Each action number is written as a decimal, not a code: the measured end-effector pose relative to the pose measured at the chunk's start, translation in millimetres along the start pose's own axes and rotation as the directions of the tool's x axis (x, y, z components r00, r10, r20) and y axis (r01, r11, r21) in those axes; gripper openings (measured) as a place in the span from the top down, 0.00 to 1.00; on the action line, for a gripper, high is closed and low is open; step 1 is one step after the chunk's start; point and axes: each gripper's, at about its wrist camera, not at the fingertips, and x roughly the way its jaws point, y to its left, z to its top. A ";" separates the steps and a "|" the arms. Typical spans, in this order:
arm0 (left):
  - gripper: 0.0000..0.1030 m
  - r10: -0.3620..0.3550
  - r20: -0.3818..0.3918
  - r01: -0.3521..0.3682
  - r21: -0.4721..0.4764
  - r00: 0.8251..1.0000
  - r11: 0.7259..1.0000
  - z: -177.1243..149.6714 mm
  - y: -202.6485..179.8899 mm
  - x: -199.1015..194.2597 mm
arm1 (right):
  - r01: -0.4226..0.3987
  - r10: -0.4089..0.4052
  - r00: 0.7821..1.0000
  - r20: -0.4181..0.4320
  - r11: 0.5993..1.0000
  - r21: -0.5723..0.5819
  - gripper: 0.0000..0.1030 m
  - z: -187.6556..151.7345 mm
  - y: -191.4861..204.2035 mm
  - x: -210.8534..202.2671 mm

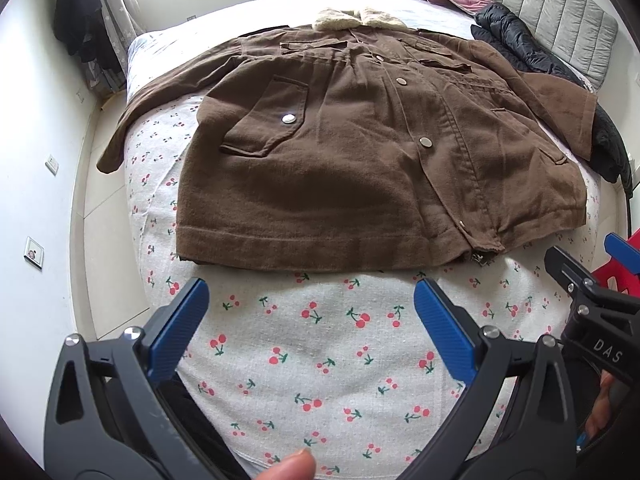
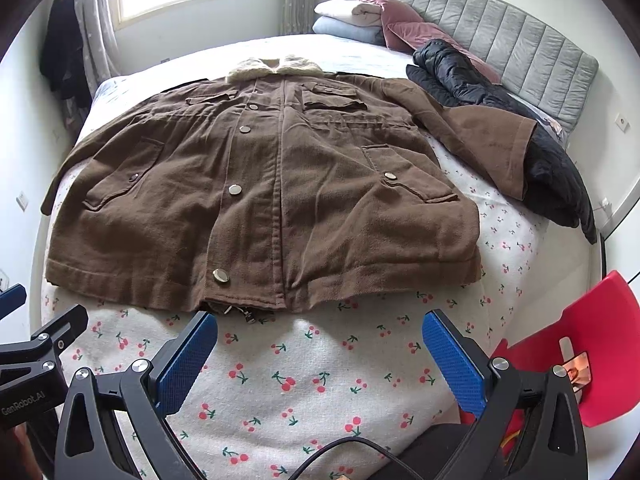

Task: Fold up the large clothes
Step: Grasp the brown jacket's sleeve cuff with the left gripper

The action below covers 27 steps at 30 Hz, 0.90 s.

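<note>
Brown coat [image 2: 264, 196] flat on bed [image 2: 320, 380], unfolded – folding not started.
Left hand-held gripper [image 1: 312, 308] and right hand-held gripper [image 2: 320, 344] both wide apart, holding nothing, just short of the hem; sleeves spread out, all folds left.

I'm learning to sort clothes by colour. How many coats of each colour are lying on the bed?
Brown coats: 1, the brown coat spread flat.
Black coats: 1, the black puffer coat by the headboard.
Total: 2.
</note>
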 end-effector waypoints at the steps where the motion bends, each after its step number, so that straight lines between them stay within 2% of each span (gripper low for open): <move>1: 0.01 -0.002 -0.005 0.002 0.008 1.000 1.000 1.7 0.0 2.1 | 0.001 -0.001 1.000 -0.003 1.000 -0.006 0.00 1.6 -1.2 1.8; 4: 0.01 -0.015 -0.021 0.016 0.029 1.000 0.999 11.4 6.5 10.6 | 0.000 0.000 1.000 -0.002 0.999 -0.043 0.00 8.7 -7.2 5.0; 9: 0.01 -0.035 -0.023 0.035 0.004 0.999 0.999 36.5 39.0 25.3 | 0.018 -0.020 1.000 -0.021 0.996 -0.087 0.00 26.8 -36.4 16.7; 15: 0.01 -0.034 -0.099 0.033 -0.008 0.994 0.999 68.2 78.2 63.0 | -0.007 0.000 0.996 -0.093 0.997 -0.073 0.00 55.3 -92.1 48.9; 18: 0.01 -0.048 -0.090 0.044 -0.036 0.995 0.998 84.0 99.8 81.8 | -0.067 0.064 0.987 -0.145 0.998 -0.010 0.00 69.2 -123.7 71.5; 20: 0.01 -0.083 -0.086 0.080 -0.044 0.993 0.996 90.1 109.1 96.5 | -0.129 0.136 0.976 -0.171 0.990 0.052 0.00 76.0 -144.2 89.1; 23: 0.01 -0.184 -0.063 0.182 -0.041 0.981 0.982 93.9 117.8 119.4 | -0.208 0.226 0.957 -0.181 0.972 0.111 0.00 81.1 -164.1 116.5; 25: 0.01 -0.233 -0.046 0.230 -0.054 0.971 0.972 91.3 123.3 134.2 | -0.224 0.251 0.948 -0.195 0.963 0.149 0.00 81.0 -172.2 138.2; 27: 0.01 -0.282 -0.071 0.276 -0.081 0.957 0.958 88.0 127.5 147.6 | -0.245 0.286 0.932 -0.224 0.950 0.192 0.00 76.3 -178.5 161.7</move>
